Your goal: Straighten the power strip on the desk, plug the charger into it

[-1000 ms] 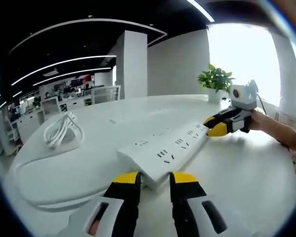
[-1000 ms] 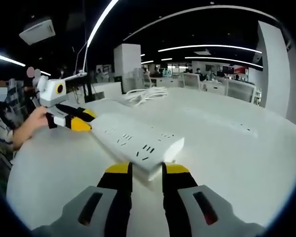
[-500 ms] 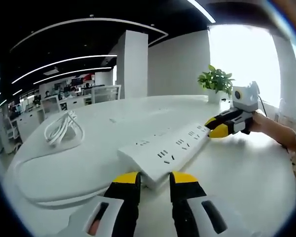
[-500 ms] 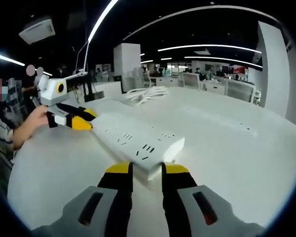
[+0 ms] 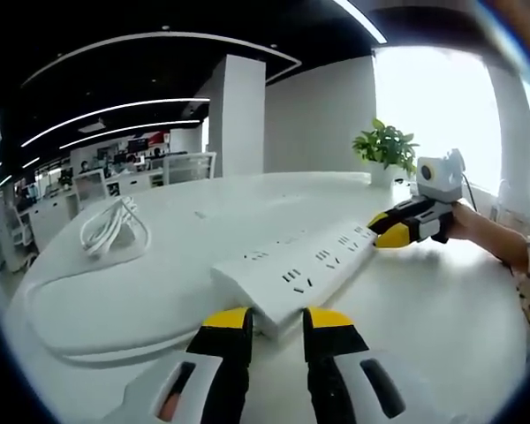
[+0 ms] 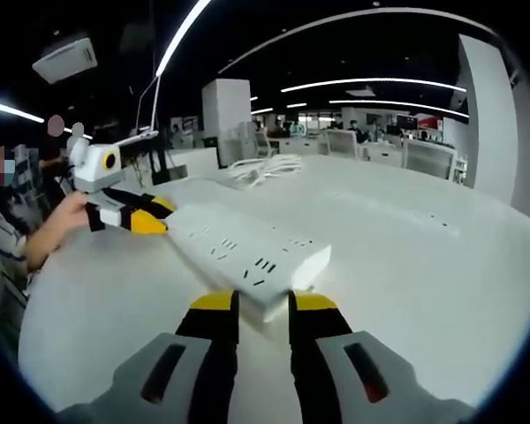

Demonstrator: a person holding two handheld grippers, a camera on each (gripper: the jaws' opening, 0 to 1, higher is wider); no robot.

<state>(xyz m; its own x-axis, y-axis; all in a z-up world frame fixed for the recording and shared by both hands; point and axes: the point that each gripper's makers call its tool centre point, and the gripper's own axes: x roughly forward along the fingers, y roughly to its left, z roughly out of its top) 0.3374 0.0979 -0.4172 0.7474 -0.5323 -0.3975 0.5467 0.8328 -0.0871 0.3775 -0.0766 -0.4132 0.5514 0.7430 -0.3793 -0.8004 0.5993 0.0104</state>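
A: Left gripper view: coiled white cable (image 5: 113, 231) near the bench's (image 5: 203, 221) left edge; the long white plastic power strip (image 5: 302, 268) lies mid-bench, each end clenched by a hand-held gripper (image 5: 276, 320).

B: Straightening, probably. Next, swing it square; the right hand-held gripper (image 6: 254, 302) then releases for the charger.

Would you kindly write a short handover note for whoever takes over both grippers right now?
Left gripper: at one end of the long white power strip, jaws flanking it; grip unclear.
Right gripper: at the opposite end, likewise.
The strip lies flat on the white desk. A coiled white cable lies further off; whether the charger is with it is unclear.
Done: both ends reached.
Left: finish straightening, fetch charger, plug in.
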